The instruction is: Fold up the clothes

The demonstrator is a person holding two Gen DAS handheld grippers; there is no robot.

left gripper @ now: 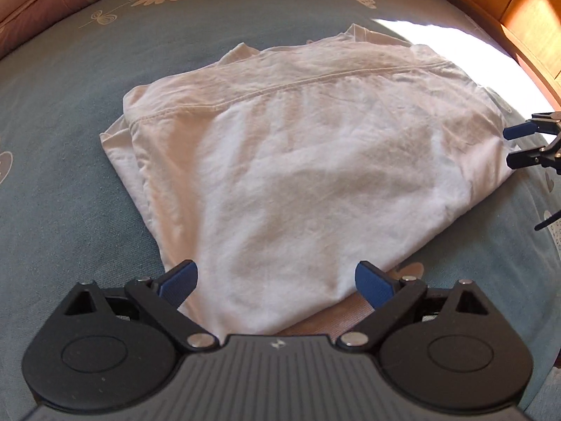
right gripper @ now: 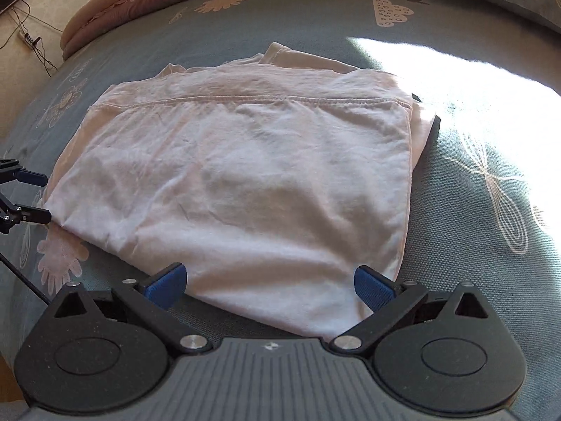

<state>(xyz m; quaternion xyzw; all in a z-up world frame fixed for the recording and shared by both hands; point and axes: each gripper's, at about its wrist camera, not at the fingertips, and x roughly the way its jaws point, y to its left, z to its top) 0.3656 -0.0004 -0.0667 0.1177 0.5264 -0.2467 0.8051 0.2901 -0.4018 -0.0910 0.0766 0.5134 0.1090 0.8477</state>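
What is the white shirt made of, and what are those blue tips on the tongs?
The white shirt looks like soft, matte cotton knit: it wrinkles and shows a stitched hem. The blue tips look like ribbed rubber or plastic pads, though it is hard to say which.

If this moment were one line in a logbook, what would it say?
pale pink cotton garment: folded, flat on blue patterned bedspread | left gripper: open, at near edge | right gripper: open, at near edge

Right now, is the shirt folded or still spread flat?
Folded. The shirt lies in a compact stack on the bed, its stitched hem doubled across the top and more layers showing at its edges.
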